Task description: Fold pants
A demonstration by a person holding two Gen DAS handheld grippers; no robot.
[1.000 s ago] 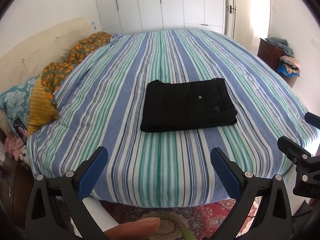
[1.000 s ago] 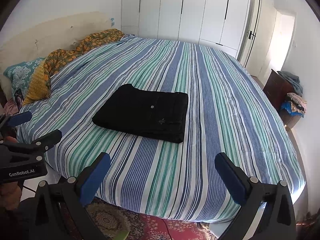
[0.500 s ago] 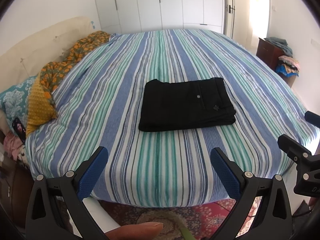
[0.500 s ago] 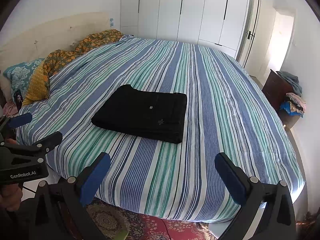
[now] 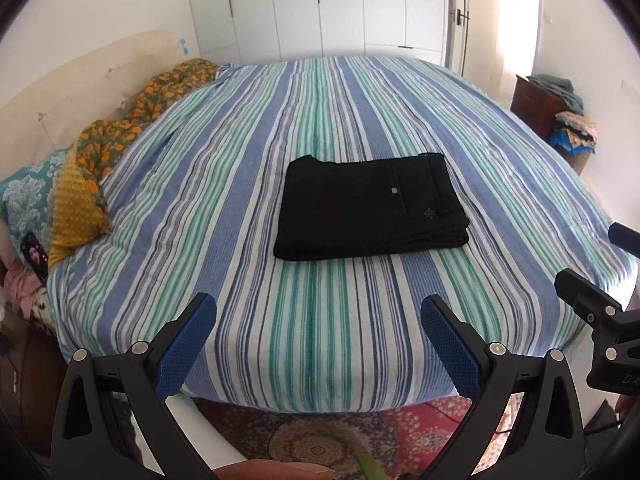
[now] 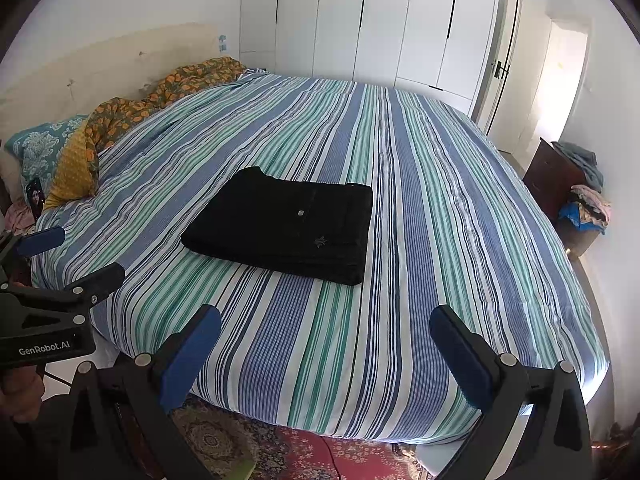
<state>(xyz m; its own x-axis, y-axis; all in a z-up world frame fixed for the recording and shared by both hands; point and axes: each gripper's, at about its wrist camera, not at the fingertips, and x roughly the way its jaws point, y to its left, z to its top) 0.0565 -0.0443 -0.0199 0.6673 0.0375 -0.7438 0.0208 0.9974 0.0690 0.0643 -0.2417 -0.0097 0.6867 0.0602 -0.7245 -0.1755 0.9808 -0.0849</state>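
pants [image 5: 370, 208]: black, folded into a flat rectangle of several layers, lying mid-bed on the striped cover [image 5: 320, 320]; button and small emblem face up.
left gripper [image 5: 318, 334]: jaws spread wide, empty, held off the near edge of the bed, well apart from the pants.
right gripper [image 6: 326, 344]: jaws likewise wide and empty, off the near edge.
handling: soft, limp cloth, likely light; layers may slide or fan apart if lifted by one edge.
hold: judged best at the stacked right edge near the emblem, pinching all layers together.
progress: fold looks done.
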